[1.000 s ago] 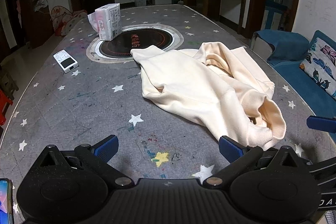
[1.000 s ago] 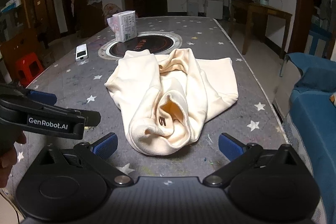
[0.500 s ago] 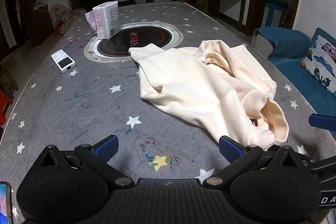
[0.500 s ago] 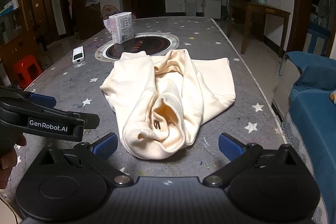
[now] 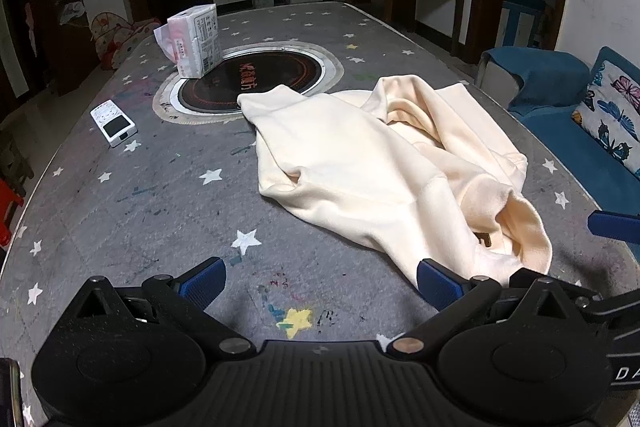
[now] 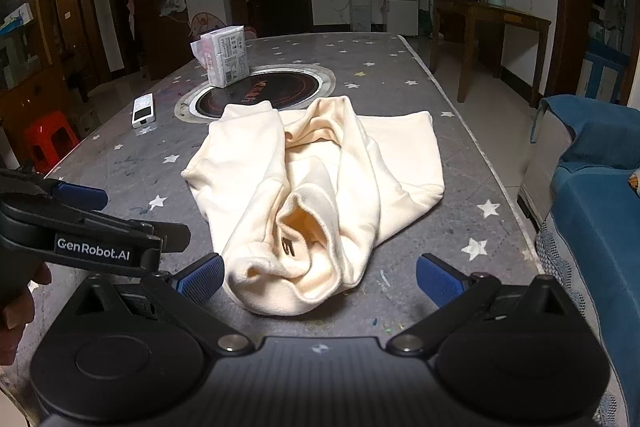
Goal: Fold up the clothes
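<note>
Change: both hand-held grippers have come closer to the garment since a second ago; its crumpled near end now fills more of each view.
Garment: cream sweatshirt (image 6: pixel 320 187), soft thick knit, heaped in rounded folds with one sleeve-like tube gaping open toward the cameras; a dark mark shows inside the opening.
Counter: grey cloth-like covering (image 5: pixel 140 195) printed with white and yellow stars, scuffed with coloured marks; a round black glass hob ring (image 5: pixel 256 79) is set into it beyond the garment.
Left hand-held gripper (image 5: pixel 320 277): spread wide, empty, blue ribbed pads; the garment's near end lies just ahead of its right finger (image 5: pixel 438 283), touching or nearly so.
Right hand-held gripper (image 6: pixel 320 277): spread wide, empty; the garment's near end lies between its fingers, close to the left pad (image 6: pixel 200 277).
Far side: boxy white tissue pack (image 5: pixel 196 41) standing on the hob rim; flat white remote (image 5: pixel 113 122) to the left of it.
</note>
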`<state>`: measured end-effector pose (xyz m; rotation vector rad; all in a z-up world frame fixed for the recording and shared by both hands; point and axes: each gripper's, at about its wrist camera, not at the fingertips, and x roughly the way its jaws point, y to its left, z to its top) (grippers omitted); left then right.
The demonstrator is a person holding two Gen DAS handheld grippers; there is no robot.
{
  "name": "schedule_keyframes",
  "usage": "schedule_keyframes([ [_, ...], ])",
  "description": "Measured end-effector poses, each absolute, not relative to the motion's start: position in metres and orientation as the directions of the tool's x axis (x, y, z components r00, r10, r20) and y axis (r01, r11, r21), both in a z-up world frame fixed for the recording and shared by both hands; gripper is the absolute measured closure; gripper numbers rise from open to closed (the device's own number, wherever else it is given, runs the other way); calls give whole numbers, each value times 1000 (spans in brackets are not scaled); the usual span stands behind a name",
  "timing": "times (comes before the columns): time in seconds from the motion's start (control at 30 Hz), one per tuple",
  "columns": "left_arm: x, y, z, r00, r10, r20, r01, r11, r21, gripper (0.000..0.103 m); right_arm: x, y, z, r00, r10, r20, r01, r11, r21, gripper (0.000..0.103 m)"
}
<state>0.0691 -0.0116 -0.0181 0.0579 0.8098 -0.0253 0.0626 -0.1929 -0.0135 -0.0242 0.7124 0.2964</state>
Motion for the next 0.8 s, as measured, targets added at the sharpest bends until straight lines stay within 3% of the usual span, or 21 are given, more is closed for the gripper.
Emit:
schedule_keyframes([
  [0.53, 80, -12, -10, 702, -35, -711, 65, 998, 15, 1, 74, -197, -8, 727, 263, -635, -280, 957, 76, 1],
  [0.8, 86, -11, -8, 705, -42, -708, 73, 997, 14, 5, 83, -195, -7, 720, 274, -637, -288, 954, 85, 12],
])
